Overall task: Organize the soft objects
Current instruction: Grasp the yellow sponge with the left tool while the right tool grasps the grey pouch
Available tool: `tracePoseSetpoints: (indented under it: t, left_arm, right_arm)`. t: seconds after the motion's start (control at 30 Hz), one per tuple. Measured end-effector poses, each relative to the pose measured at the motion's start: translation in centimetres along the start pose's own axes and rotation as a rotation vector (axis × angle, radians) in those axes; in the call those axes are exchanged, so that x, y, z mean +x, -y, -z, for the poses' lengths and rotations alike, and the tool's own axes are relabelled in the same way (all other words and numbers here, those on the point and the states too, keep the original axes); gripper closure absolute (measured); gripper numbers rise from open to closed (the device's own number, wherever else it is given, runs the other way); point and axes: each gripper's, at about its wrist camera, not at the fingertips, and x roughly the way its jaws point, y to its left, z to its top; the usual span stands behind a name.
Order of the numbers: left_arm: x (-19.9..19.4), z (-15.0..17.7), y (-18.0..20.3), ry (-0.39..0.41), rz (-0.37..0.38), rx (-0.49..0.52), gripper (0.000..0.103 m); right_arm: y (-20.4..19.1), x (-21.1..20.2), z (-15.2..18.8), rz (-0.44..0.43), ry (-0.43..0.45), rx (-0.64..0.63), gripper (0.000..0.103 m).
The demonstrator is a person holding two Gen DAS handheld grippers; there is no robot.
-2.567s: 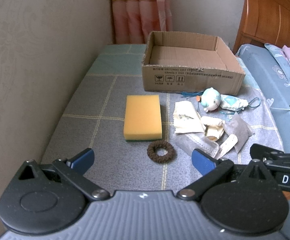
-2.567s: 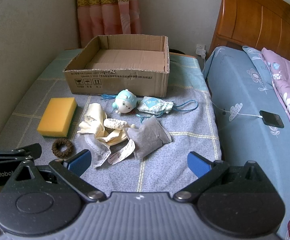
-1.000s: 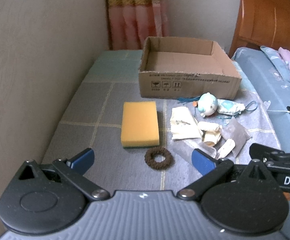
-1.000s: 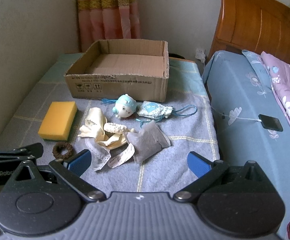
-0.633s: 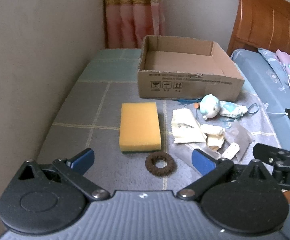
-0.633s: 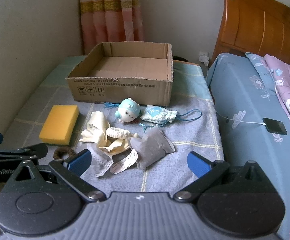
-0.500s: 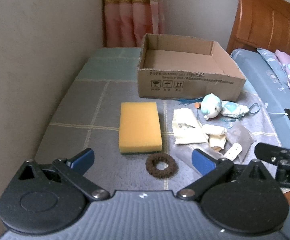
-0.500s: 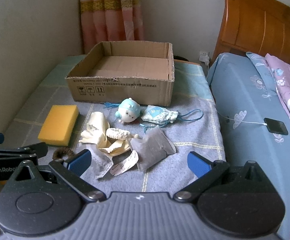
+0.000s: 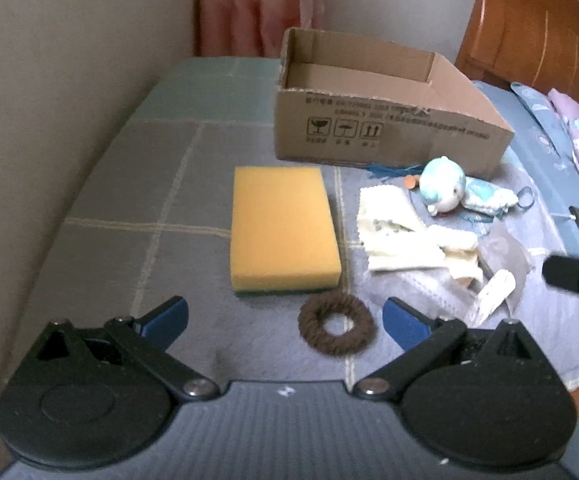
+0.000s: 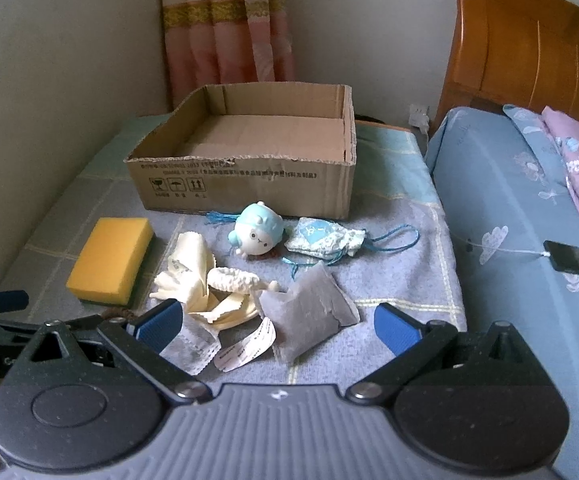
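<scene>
**Soft things wait in front of the empty box**

The soft objects lie on the grey checked cover in front of the cardboard box (image 10: 245,184), which looks empty. I count one yellow sponge (image 9: 283,230) to the left of the box front, one brown hair ring (image 9: 335,329) just near the sponge's near edge, one blue round plush toy (image 10: 258,236) close to the box wall, one pale blue drawstring pouch (image 10: 325,240) beside the toy, one pile of cream cloths (image 10: 205,284), one grey sachet (image 10: 305,316) and some white paper strips (image 10: 245,350) touching the pile. How many cloths are in the pile I cannot tell.

The left gripper (image 9: 285,320) is spread wide and holds nothing; it points at the sponge and the ring. The right gripper (image 10: 275,326) is also spread wide and empty, above the grey sachet and the paper strips.

Nothing seems to be inside the box yet, so I judge the task is only beginning. Some things could go wrong. The cloths, the sachet and the strips overlap, so a pinch there may lift two things together or drag one away. The ring is thin and flat, so the fingers may close over it and slip. The pouch cords (image 10: 393,240) may catch on the toy. The two grippers are near each other and may collide.
</scene>
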Motion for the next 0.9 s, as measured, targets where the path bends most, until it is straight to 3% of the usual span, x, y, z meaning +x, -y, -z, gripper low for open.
tracePoseSetpoints:
  t: [0.43, 0.67, 0.9]
  left_arm:
    - [5.5, -3.6, 0.6, -0.039, -0.026, -0.014, 0.001]
    - [7.3, -3.7, -0.3, -0.057, -0.085, 0.008, 0.0]
    - [7.2, -3.4, -1.2, -0.027, -0.069, 0.04, 0.0]
  right_arm:
    - [1.7, 3.2, 0.8, 0.003, -0.07, 0.004, 0.0]
    - [2.7, 3.6, 0.7, 0.004, -0.066, 0.01, 0.0]
    - [3.9, 4.2, 1.2, 0.013, -0.083, 0.027, 0.0]
